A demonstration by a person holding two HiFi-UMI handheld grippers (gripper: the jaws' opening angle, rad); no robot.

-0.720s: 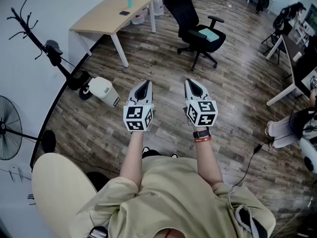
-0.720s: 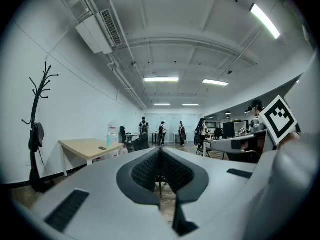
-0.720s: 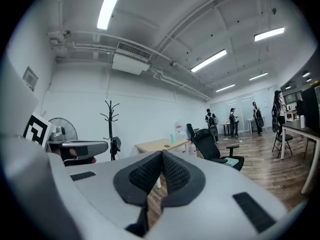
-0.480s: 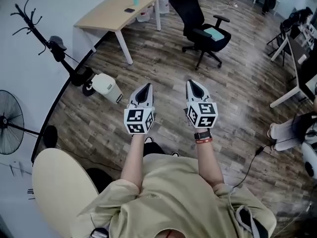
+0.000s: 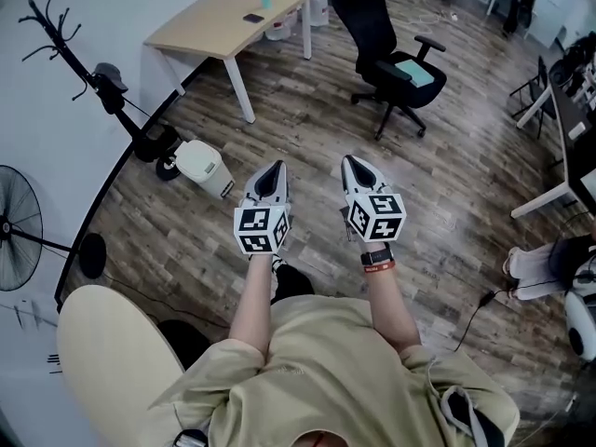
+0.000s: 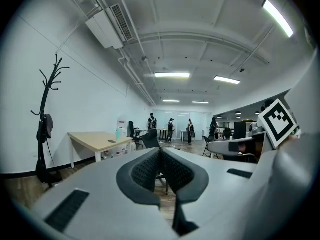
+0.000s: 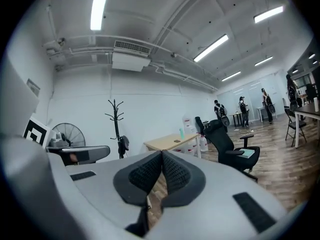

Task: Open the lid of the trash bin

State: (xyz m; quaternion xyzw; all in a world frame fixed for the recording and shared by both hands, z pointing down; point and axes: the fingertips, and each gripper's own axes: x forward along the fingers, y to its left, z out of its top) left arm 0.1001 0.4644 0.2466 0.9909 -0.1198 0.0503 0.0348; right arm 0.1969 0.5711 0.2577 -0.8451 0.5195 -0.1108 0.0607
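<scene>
1. both grippers are held out side by side over the wooden floor (image 5: 307, 119), tips pointing forward. the left gripper (image 5: 271, 169) and right gripper (image 5: 351, 163) are near each other but not touching.
2. the left gripper is clenched: in its own view the two dark ribbed pads (image 6: 148, 170) meet along a seam, with nothing caught between them.
3. the right gripper is clenched the same way, pads (image 7: 175, 172) pressed together on nothing.
4. the trash bin (image 5: 207, 172) is white and sits on the floor ahead and to the left of the left gripper, well apart from both, close to the wall. its lid (image 5: 192, 158) is down.
5. just left of the bin stands the base of a black coat rack (image 5: 98, 80), and a standing fan (image 5: 17, 237) is further left, back behind the left gripper.
6. beyond the bin, ahead-left, is a light wooden desk (image 5: 216, 21).
7. a black office chair (image 5: 386, 49) stands well ahead of the right gripper.
</scene>
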